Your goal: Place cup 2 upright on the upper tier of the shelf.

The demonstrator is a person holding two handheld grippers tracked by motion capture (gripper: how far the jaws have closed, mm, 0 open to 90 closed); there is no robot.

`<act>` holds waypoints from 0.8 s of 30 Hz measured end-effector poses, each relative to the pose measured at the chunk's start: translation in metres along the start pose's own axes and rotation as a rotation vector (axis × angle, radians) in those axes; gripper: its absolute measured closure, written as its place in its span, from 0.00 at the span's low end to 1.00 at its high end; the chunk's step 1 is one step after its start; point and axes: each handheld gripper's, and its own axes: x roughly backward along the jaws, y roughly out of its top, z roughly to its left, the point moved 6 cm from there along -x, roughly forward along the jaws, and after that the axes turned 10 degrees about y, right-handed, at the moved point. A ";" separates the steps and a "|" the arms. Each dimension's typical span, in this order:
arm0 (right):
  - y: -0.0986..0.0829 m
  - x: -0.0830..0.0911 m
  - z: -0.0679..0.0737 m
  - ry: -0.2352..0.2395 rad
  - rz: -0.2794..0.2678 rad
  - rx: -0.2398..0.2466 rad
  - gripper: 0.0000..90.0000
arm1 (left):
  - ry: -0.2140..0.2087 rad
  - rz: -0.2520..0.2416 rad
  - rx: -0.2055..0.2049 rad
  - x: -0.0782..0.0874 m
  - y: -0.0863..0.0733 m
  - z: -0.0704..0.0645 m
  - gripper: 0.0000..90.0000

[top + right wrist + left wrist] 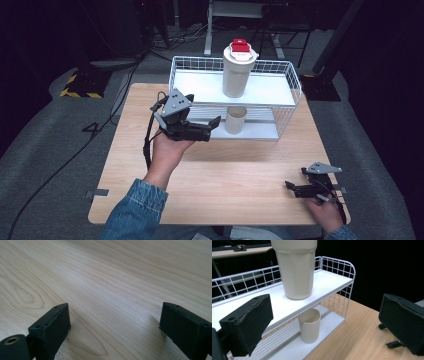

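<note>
Left claw (212,125) spread wide, aimed at small cup (235,120) near table's far edge; right claw (291,187) open, parked at near-right corner.

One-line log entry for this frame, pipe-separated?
left tongs: open, aimed at small cream cup on lower tier of white wire shelf | right tongs: open, low over wooden table | tall cream tumbler: upper tier

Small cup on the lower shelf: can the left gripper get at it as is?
Probably yes. The left gripper is open, aimed at the small cup; the rack front looks open there.
</note>
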 end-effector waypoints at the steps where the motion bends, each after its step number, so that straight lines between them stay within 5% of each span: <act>1: 0.000 0.000 0.000 0.000 0.000 0.000 0.11 | 0.002 0.005 0.002 0.004 -0.006 0.000 0.00; 11: 0.000 0.000 0.000 0.000 0.000 0.000 0.11 | 0.031 0.063 -0.008 0.018 -0.039 0.001 0.00; 24: 0.000 0.000 0.000 0.000 0.000 0.000 0.11 | 0.040 0.130 0.044 0.027 -0.083 0.008 0.00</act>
